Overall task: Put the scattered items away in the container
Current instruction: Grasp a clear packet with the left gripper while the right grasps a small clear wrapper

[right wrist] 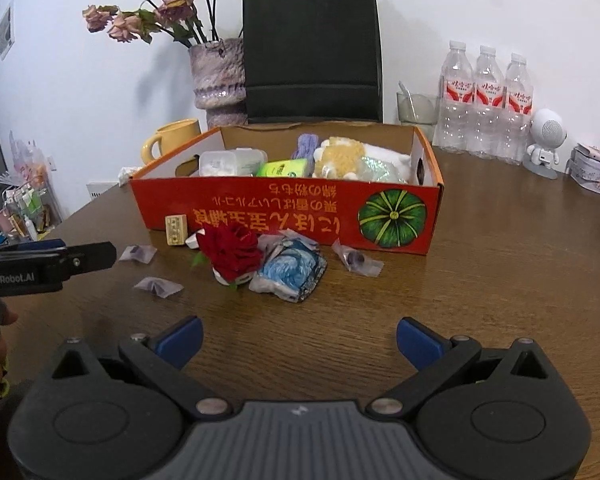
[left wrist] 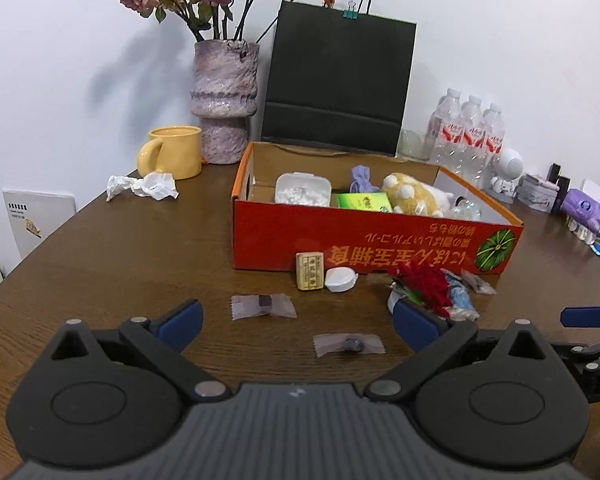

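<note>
Both grippers' blue-padded fingers stood spread wide with nothing between them: the left gripper hovered over two translucent purple-wrapped candies on the brown wooden table, the right gripper short of a red artificial rose and a blue swirl-patterned packet. Behind these stood the open red cardboard box, already holding a yellow plush toy, a green packet and a white plastic tub. Against its front wall lay a small tan printed block and a white round cap.

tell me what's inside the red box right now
Inside the red box: a white lidded tub, a green packet, a purple pouch and a yellow plush toy. The front wall hides the box floor.
</note>
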